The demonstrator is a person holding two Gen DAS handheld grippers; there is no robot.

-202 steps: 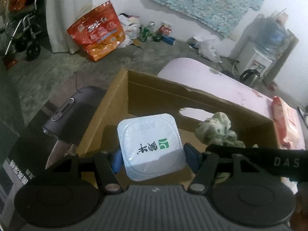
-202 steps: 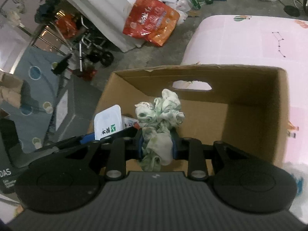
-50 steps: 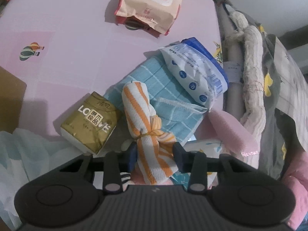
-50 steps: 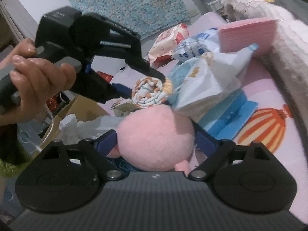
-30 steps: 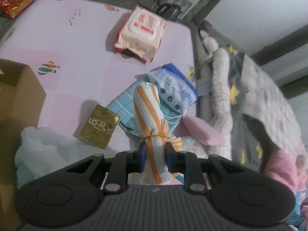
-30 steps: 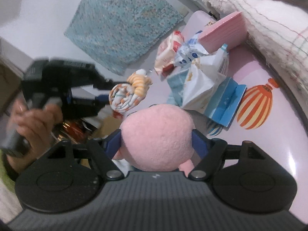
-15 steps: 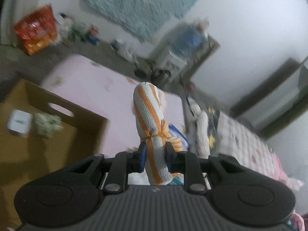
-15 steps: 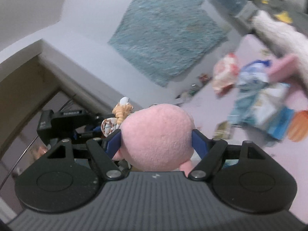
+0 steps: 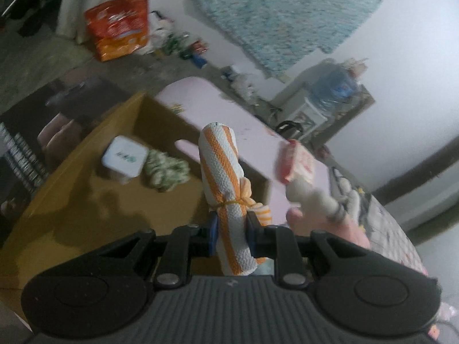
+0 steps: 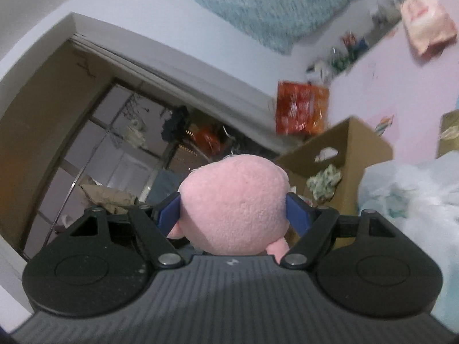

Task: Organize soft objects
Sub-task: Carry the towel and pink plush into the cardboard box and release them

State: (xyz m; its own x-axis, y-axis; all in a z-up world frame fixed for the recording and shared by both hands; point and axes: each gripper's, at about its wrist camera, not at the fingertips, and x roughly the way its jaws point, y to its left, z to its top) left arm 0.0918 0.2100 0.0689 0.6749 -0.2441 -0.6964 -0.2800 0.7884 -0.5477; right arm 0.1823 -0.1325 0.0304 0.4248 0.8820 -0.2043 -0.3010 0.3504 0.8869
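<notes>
My left gripper [image 9: 231,233] is shut on a rolled orange-and-white striped towel [image 9: 222,177], held upright above the near right edge of the cardboard box [image 9: 71,200]. In the box lie a white tissue pack [image 9: 125,159] and a green-and-white crumpled cloth [image 9: 165,170]. My right gripper [image 10: 233,209] is shut on a round pink plush toy [image 10: 235,203], held in the air left of the box [image 10: 364,143], where the crumpled cloth [image 10: 324,182] shows.
A pink mat [image 9: 218,114] lies behind the box with a wet-wipes pack [image 9: 297,162] on it. A light blue plastic bag [image 10: 410,189] lies right of the box. An orange bag [image 9: 120,24] and clutter sit on the floor by the wall.
Both grippers swung away from the pile on the mat toward the box, each carrying its object. The box interior has come closer under the left gripper.
</notes>
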